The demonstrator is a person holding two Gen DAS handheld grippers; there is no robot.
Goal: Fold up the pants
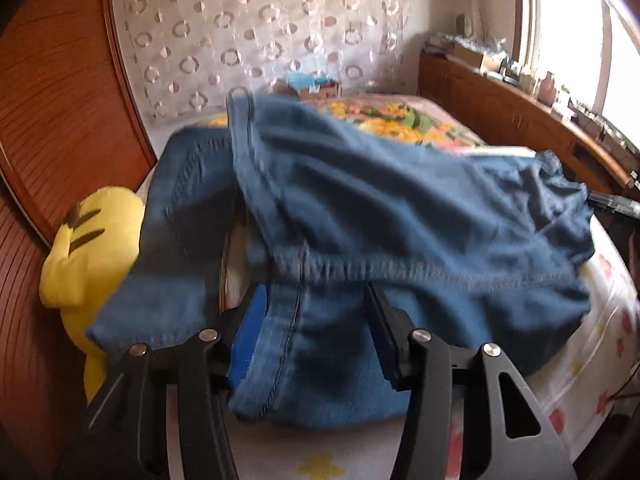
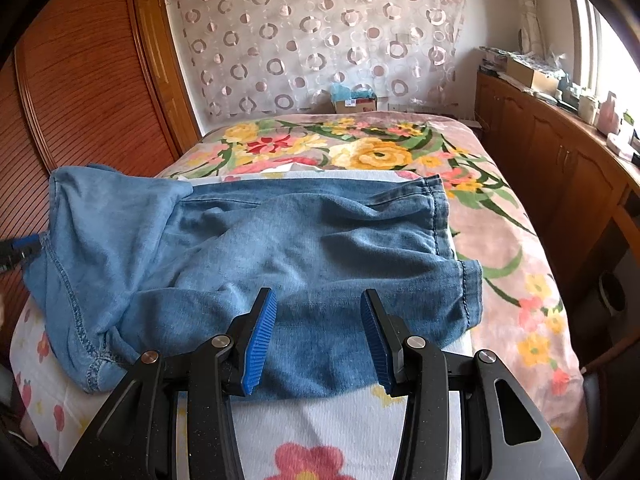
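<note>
The left tongs stand half open around a fold of the jeans, with cloth between the pads; whether they press on it cannot be told. The right tongs hang parted over the near edge of the jeans, their pads clear of the cloth. The jeans lie crumpled across a white flowered sheet on the bed. Left of them sits a yellow plush. Beyond lies a floral blanket.

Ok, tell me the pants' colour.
Blue denim pants, clearest in the right wrist view.
</note>
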